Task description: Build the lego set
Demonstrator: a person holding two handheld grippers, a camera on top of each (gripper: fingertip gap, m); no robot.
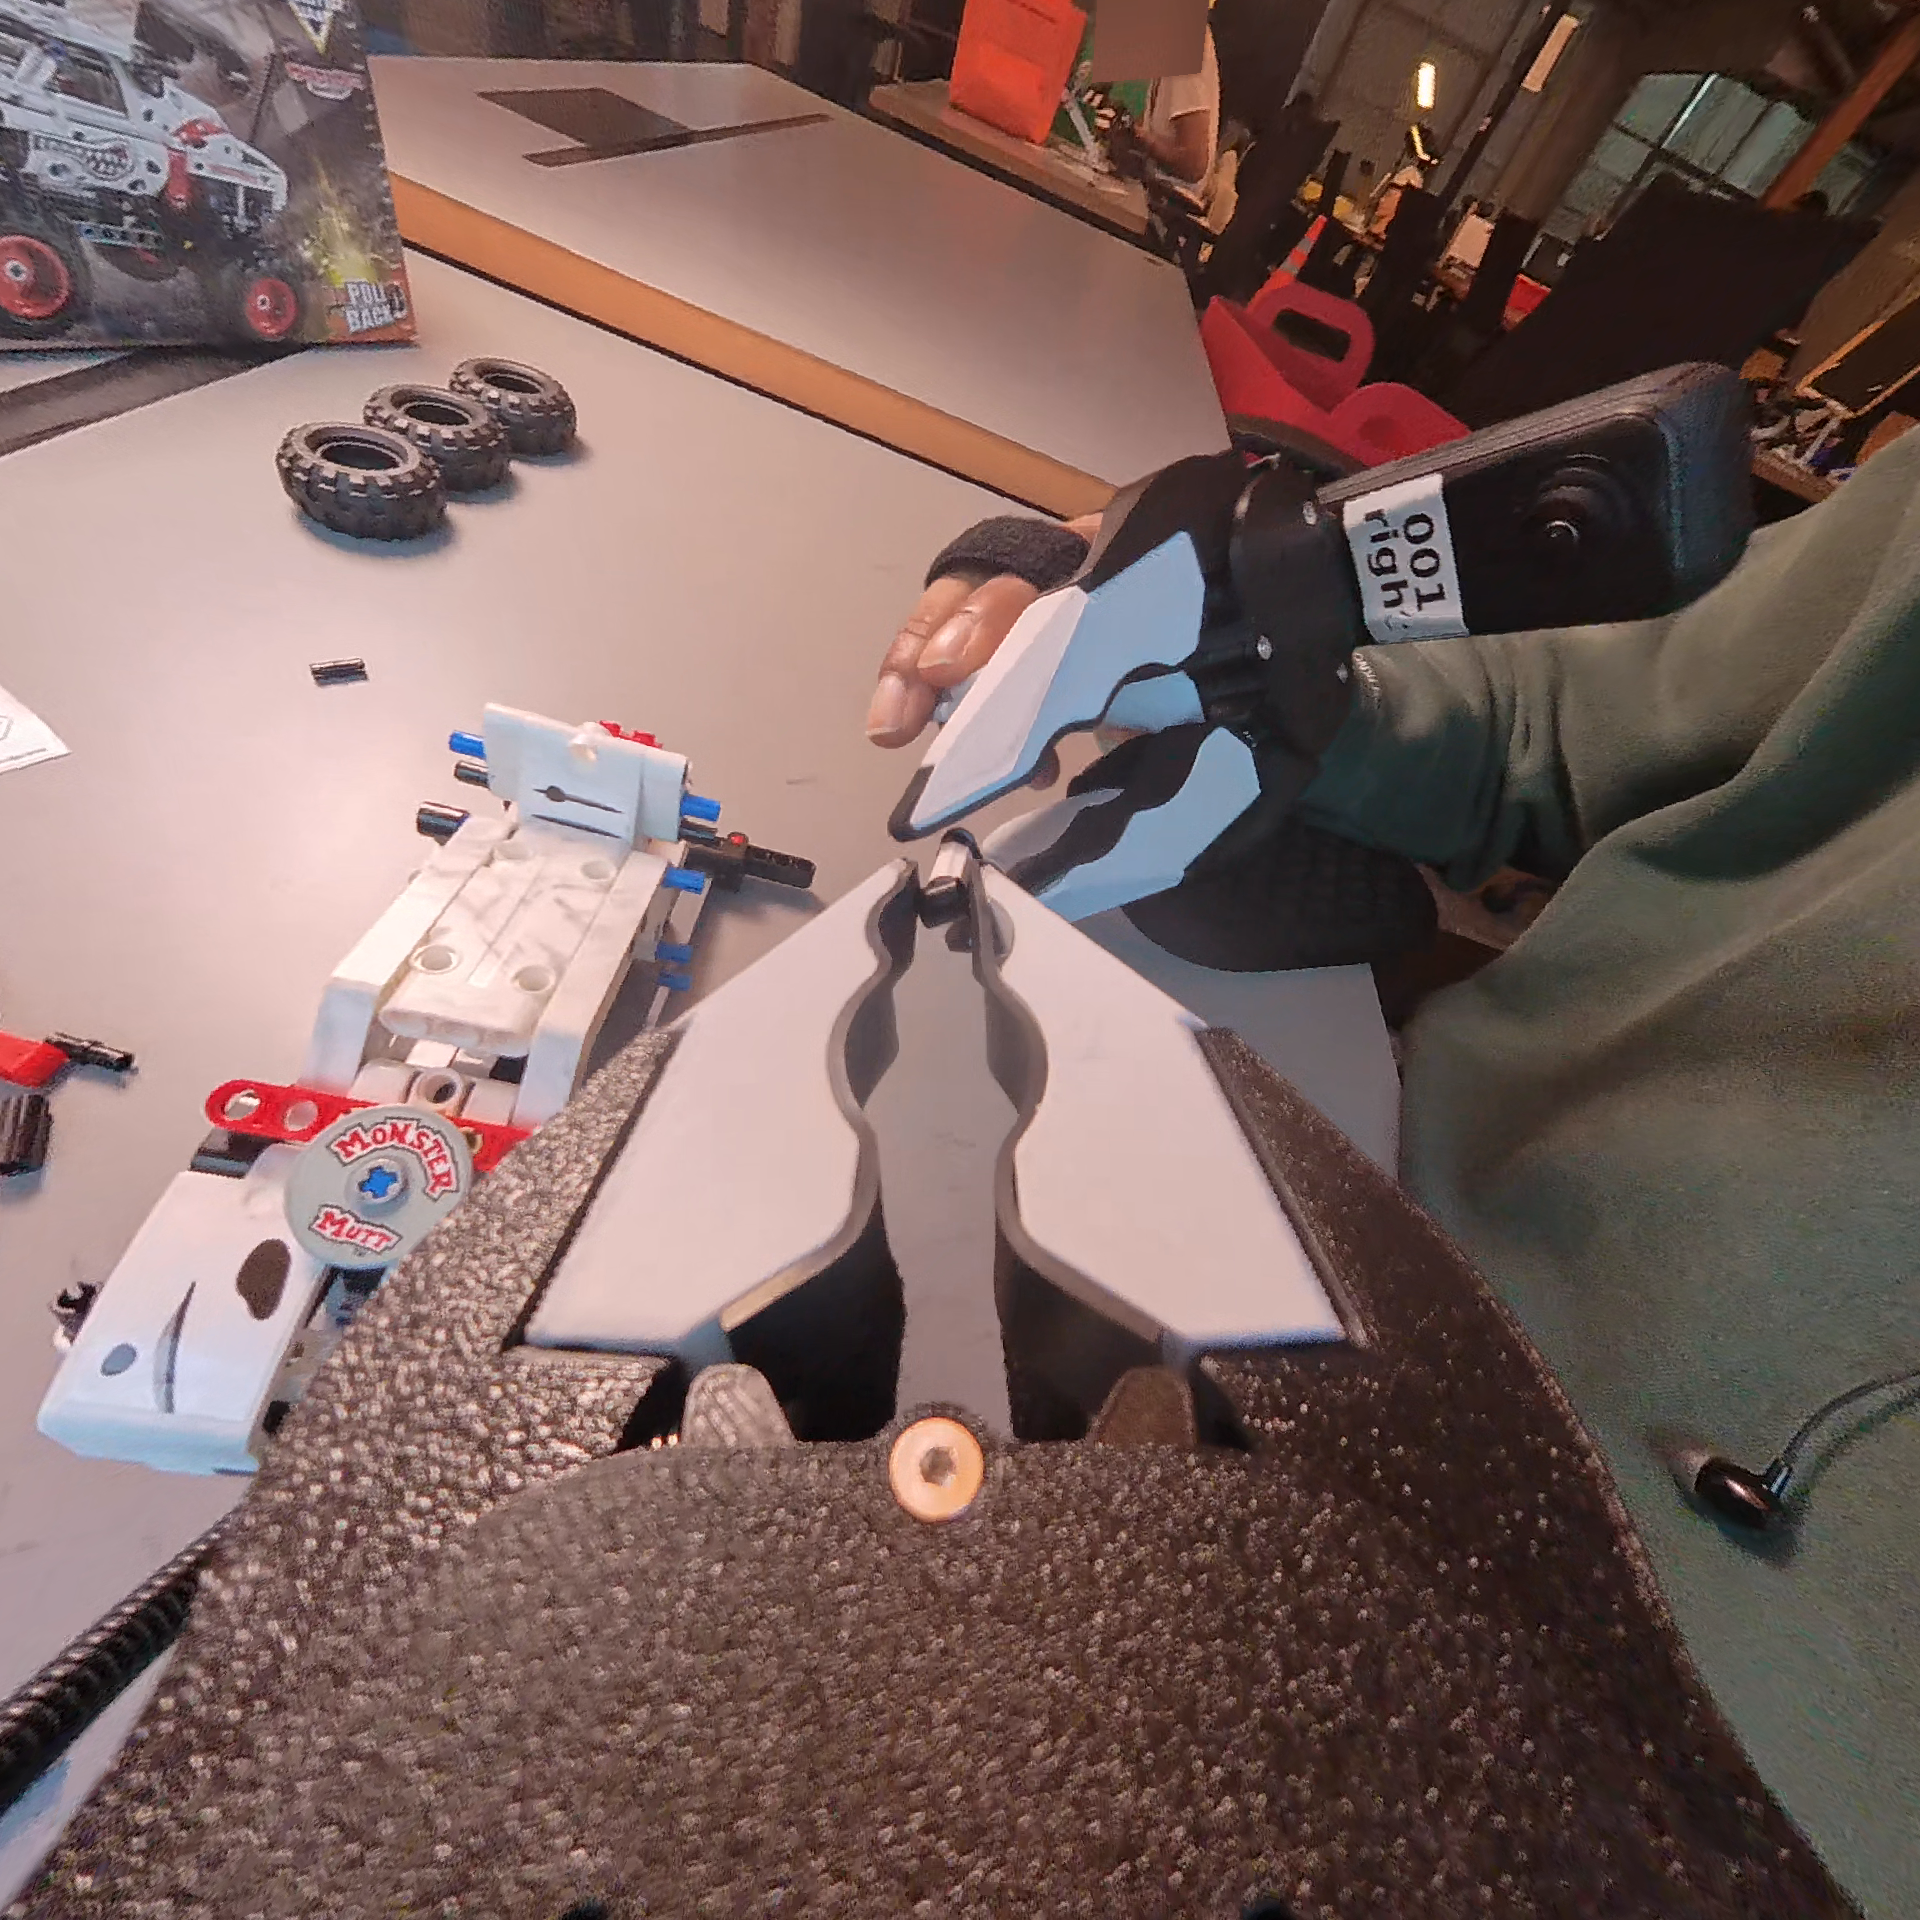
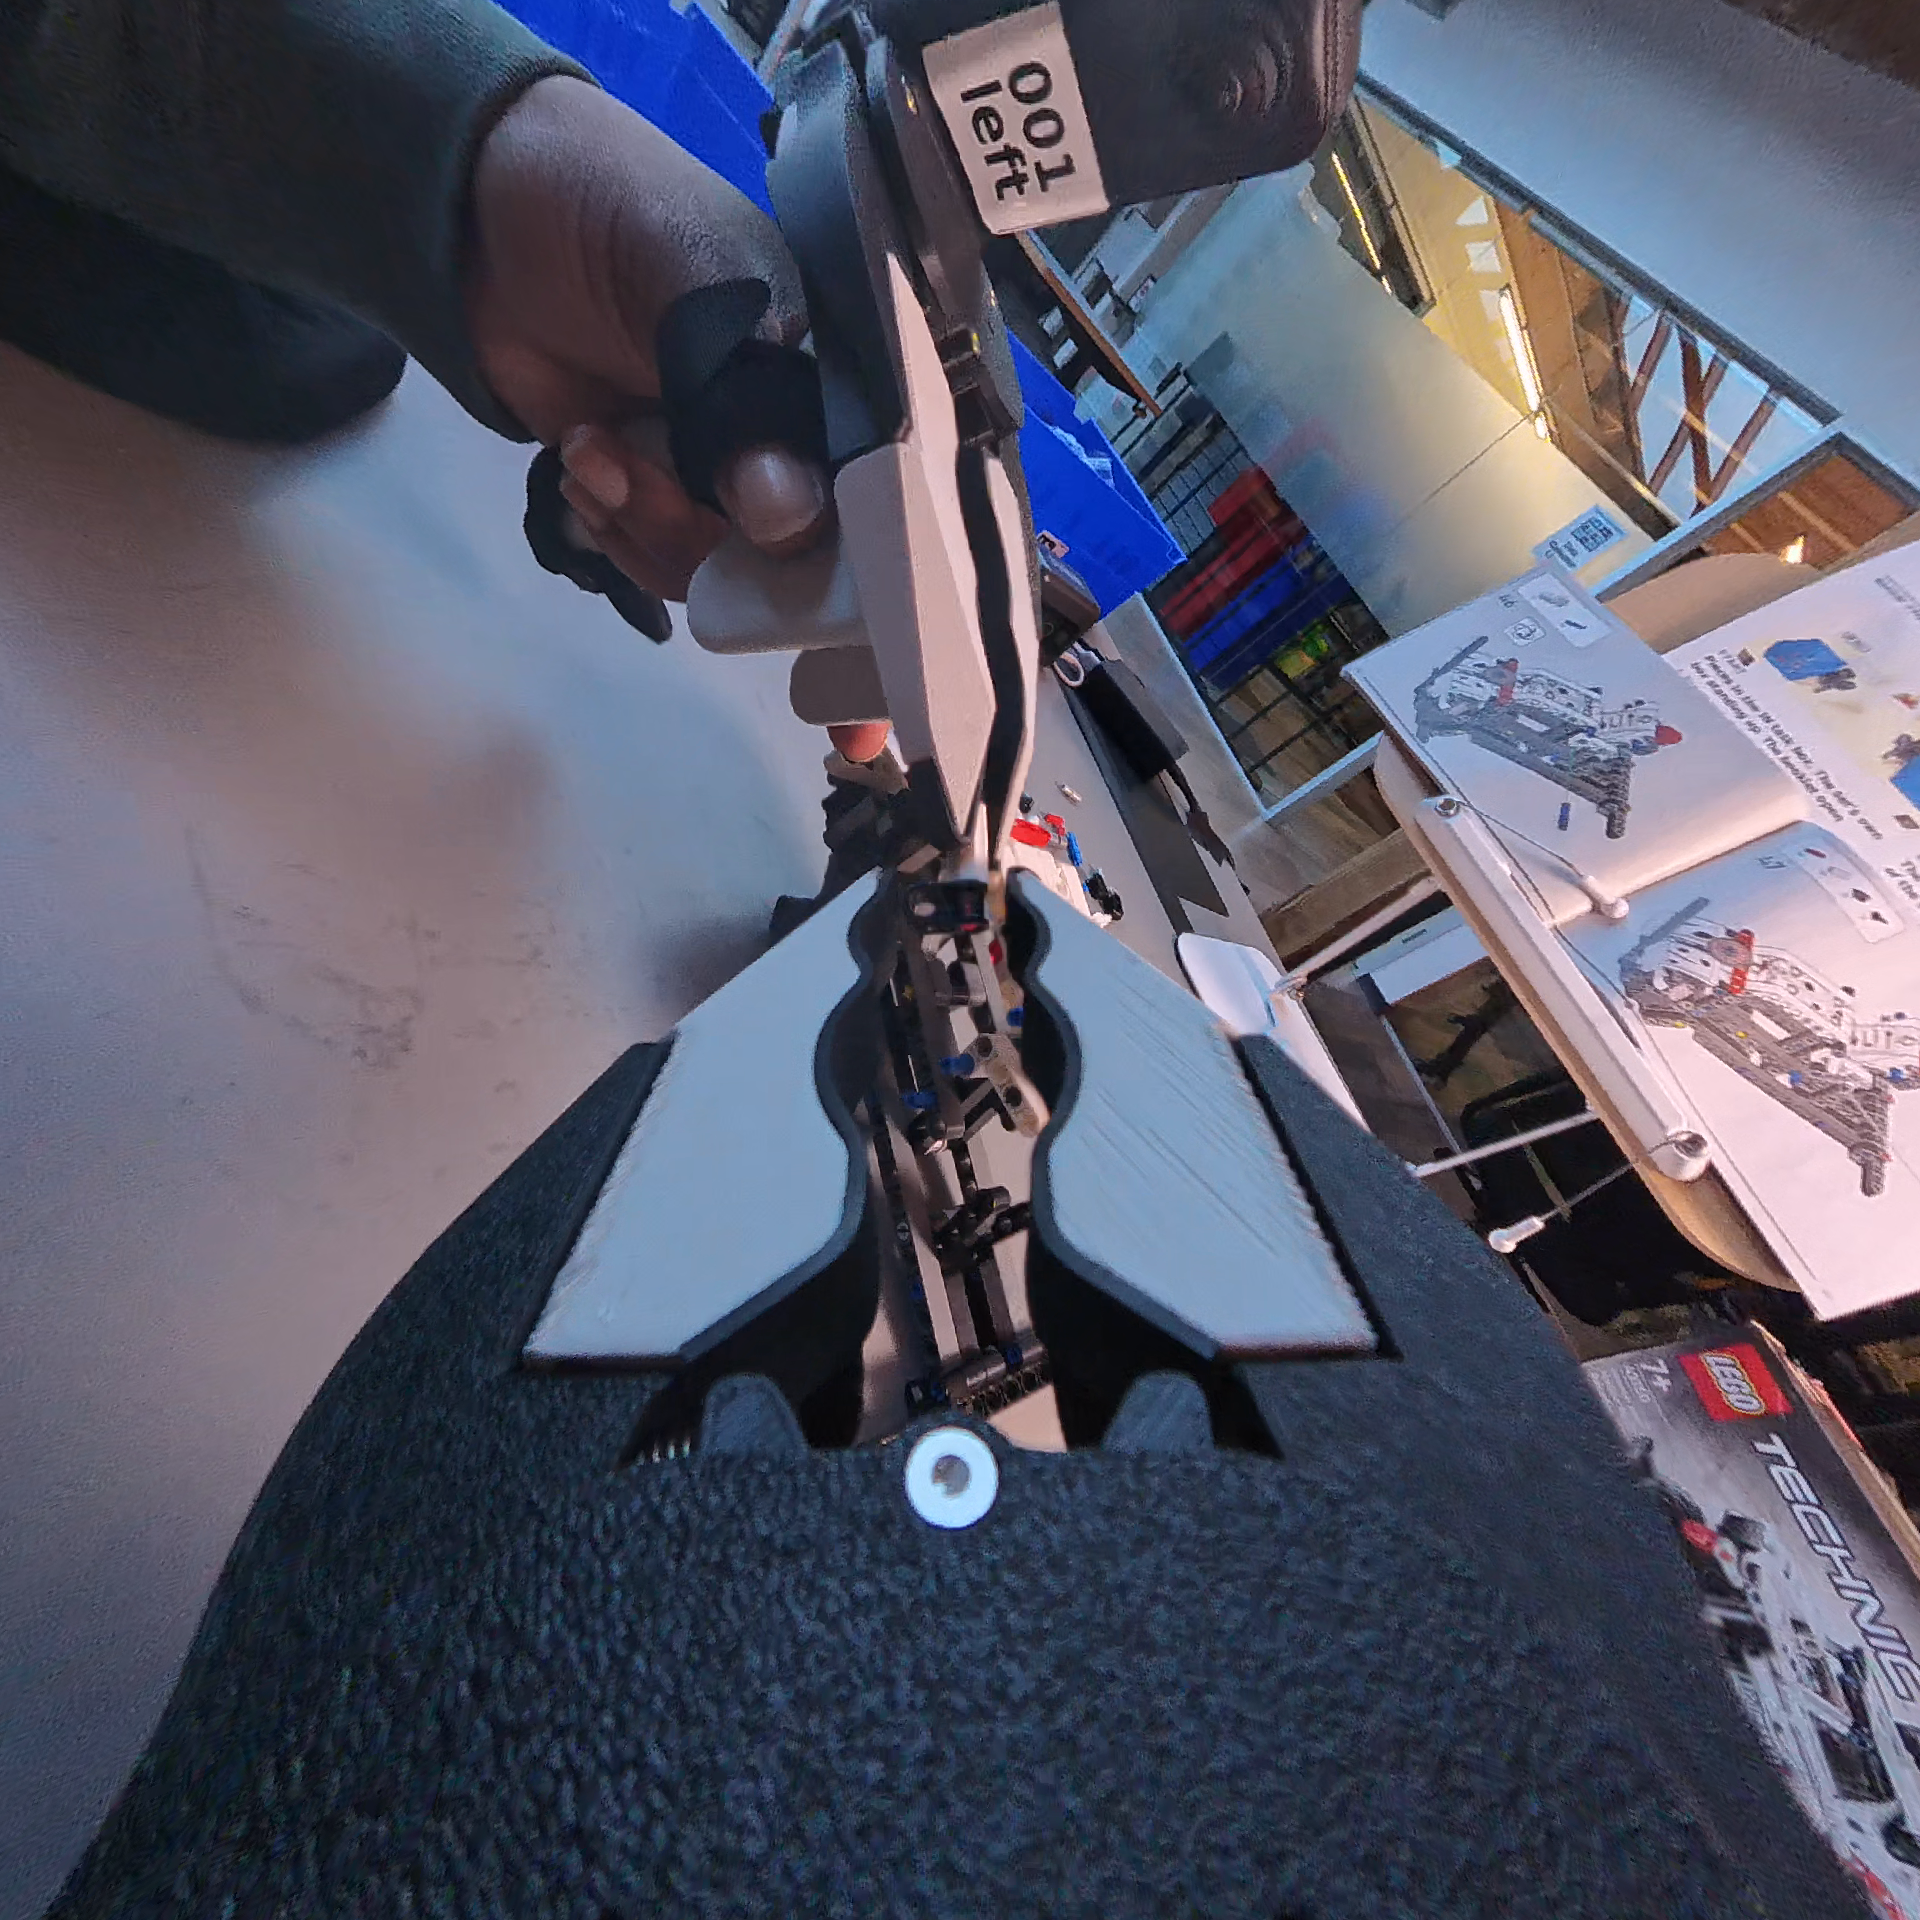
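Left wrist view first: my left gripper [image 1: 943, 883] is pinching a small pin [image 1: 943, 881], grey on top and black below, right at the fingertips; the right gripper [image 1: 971, 831] sits just past it with its jaws a little apart around the pin's far end, so I'd call that one spread, not clamped. The white truck body [image 1: 488, 935] lies on the table [image 1: 208, 644] off to the left, well apart from both grippers; three tyres [image 1: 426, 447] sit in a row further back, the box [image 1: 187, 166] behind them; a loose black pin [image 1: 339, 670] lies between tyres and truck.

Right wrist view: my right gripper [image 2: 948, 883] looks straight at the left gripper [image 2: 982, 831], which comes down from above, pressed on that same pin [image 2: 961, 896]; between my own fingers I see a dark chassis frame [image 2: 956, 1122] lying beyond them; I can't tell if I'm touching it. The manual [image 2: 1662, 883] stands open on a stand to the right.

My take on the step: it's a hand-off or regrip of the pin; best to keep the left squeeze steady, close the right squarely across the pin and not on its tip, then let go left only once the right has it; a skewed pinch will likely shoot it off the table.
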